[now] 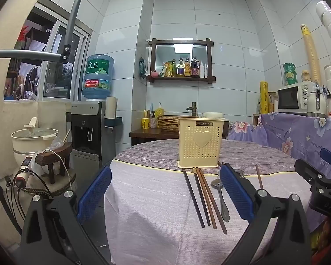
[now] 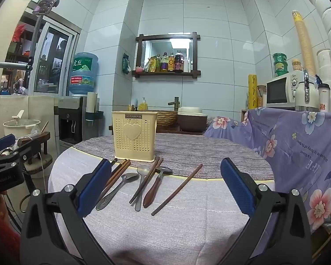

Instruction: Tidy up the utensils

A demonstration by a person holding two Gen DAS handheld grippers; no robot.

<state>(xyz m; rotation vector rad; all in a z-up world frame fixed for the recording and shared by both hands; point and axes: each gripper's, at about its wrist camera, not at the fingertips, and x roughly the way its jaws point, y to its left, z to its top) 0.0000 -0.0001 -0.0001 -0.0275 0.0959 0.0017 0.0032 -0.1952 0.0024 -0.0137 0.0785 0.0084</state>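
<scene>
Two grippers, left (image 1: 165,195) and right (image 2: 165,187), hover wide open and empty. Ahead lie chopsticks (image 2: 176,190) and spoons (image 2: 141,183), loose before the holder (image 2: 133,137), presumably awaiting sorting.

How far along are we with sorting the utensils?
Nothing looks done: the chopsticks and metal spoons lie on the round table's pale cloth, in front of the cream perforated plastic holder. Both the left gripper and right gripper are open, holding nothing. Everything remains.
</scene>
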